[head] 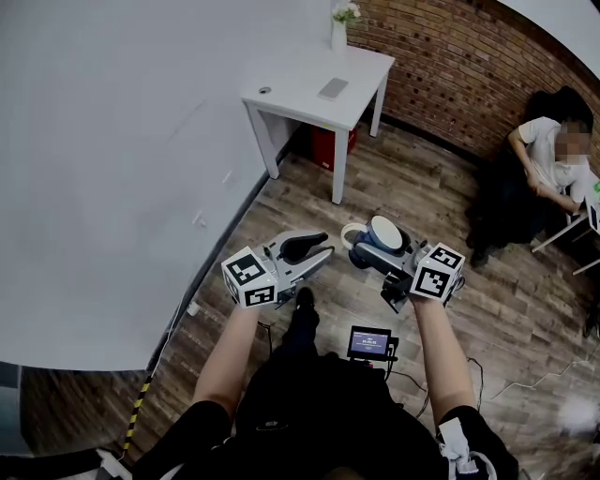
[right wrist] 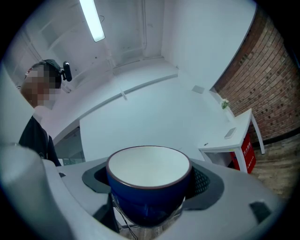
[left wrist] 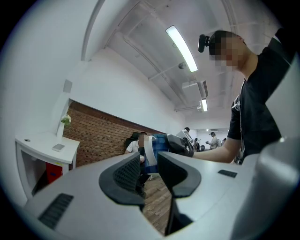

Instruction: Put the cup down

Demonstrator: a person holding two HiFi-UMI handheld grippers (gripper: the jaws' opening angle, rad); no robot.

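Observation:
A blue cup point(head: 386, 234) with a white inside is held in the air over the wooden floor, and my right gripper point(head: 375, 247) is shut on it. In the right gripper view the cup point(right wrist: 149, 197) stands upright between the two black pads, and its mouth shows nothing inside. My left gripper point(head: 317, 251) hovers just left of the cup, apart from it. Its jaws stand a narrow gap apart with nothing between them point(left wrist: 149, 171). Through that gap the cup point(left wrist: 152, 154) shows beyond.
A white table point(head: 300, 80) stands ahead against the white wall. It carries a vase of flowers point(head: 342, 28) and a flat grey object point(head: 333, 88), with a red box point(head: 328, 148) under it. A person point(head: 553, 159) sits at the right by the brick wall.

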